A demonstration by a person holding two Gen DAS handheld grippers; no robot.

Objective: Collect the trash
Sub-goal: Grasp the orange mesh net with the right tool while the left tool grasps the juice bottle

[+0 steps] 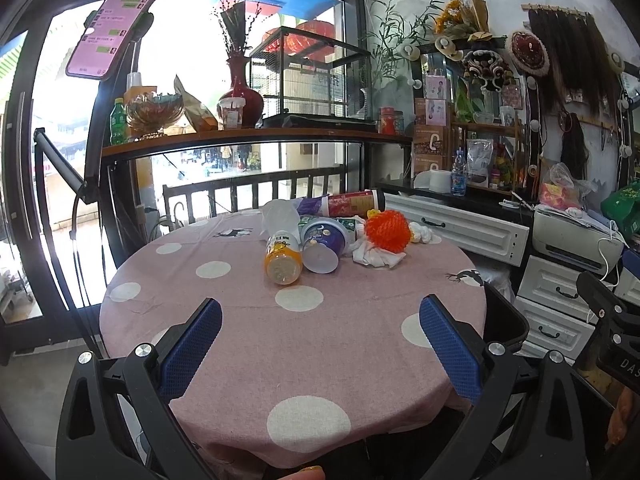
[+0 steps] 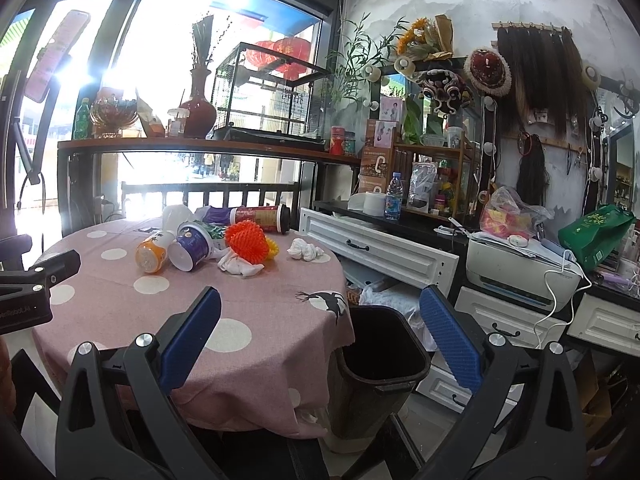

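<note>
Landmark: red vase [image 1: 240, 96] on long wooden shelf [image 1: 256, 136] by window.
- Glass-and-wire cage [image 1: 312, 76] just right of vase, same shelf.
- Gold lotus bowl [image 1: 154, 110] left of vase; green bottle [image 1: 117, 122] further left.
- Phone [image 1: 120, 16] on stand, above and left of vase.
- White printer [image 2: 524, 276] far right of vase, lower down; green bag [image 2: 596, 236] beside it.
- Water bottle [image 2: 393, 197] right of vase, below shelf level.

Both wrist views face the window over the round pink polka-dot tablecloth [image 1: 240, 280]. The right view sits further right, nearer the black plastic bin [image 2: 384, 360]. Both share the litter pile.
</note>
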